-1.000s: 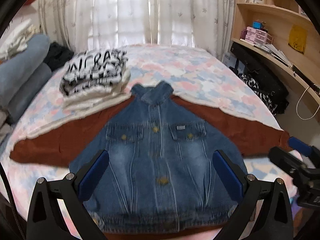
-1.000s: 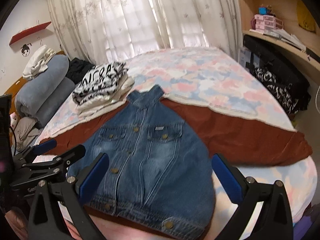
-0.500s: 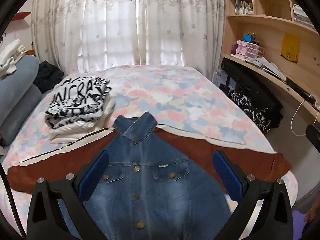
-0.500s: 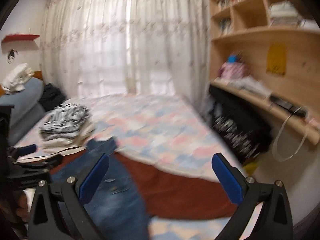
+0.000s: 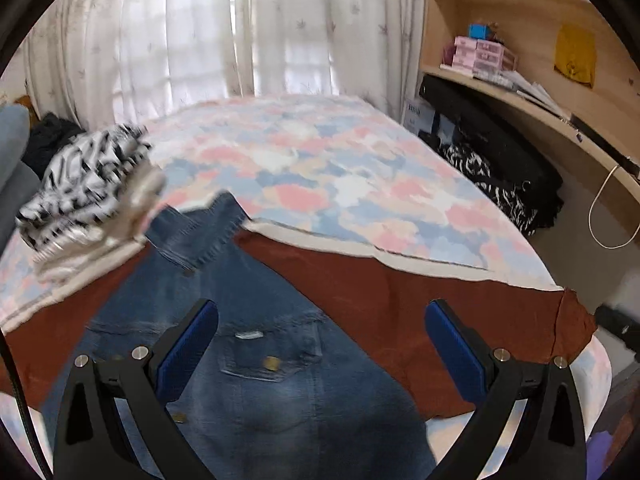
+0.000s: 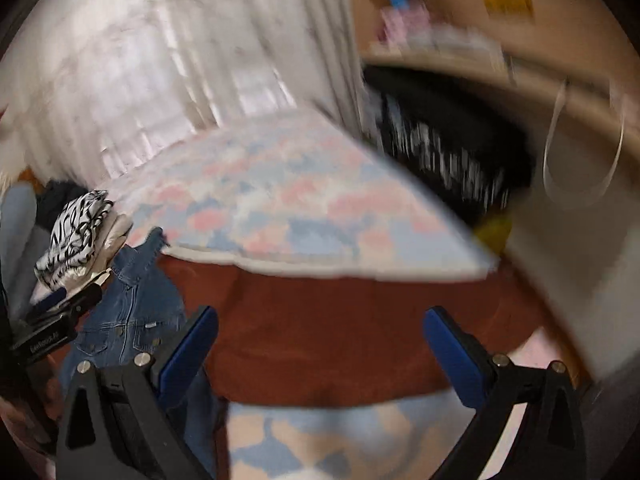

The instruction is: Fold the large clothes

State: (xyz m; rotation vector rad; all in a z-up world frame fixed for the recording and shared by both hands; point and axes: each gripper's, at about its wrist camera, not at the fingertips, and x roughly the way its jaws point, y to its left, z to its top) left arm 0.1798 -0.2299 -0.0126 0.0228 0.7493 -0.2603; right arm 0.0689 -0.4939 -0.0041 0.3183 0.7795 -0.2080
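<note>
A blue denim jacket [image 5: 248, 352] lies flat, front up and buttoned, on a rust-brown cloth [image 5: 420, 308] spread across the bed. My left gripper [image 5: 320, 340] is open and empty, above the jacket's right chest. My right gripper [image 6: 320, 344] is open and empty, above the brown cloth to the right of the jacket [image 6: 132, 312]. The left gripper shows at the left edge of the right wrist view [image 6: 60, 312]. The right wrist view is blurred.
A stack of folded clothes with a black-and-white top [image 5: 84, 184] sits left of the jacket's collar. The bed has a pastel patchwork cover [image 5: 320, 172]. Wooden shelves [image 5: 520, 80] and dark bags [image 5: 500, 168] line the right side. Curtains hang behind.
Both grippers have swung right and down toward the bed. The left now sits over the jacket's right half, the right over the brown cloth. Both stay open.
</note>
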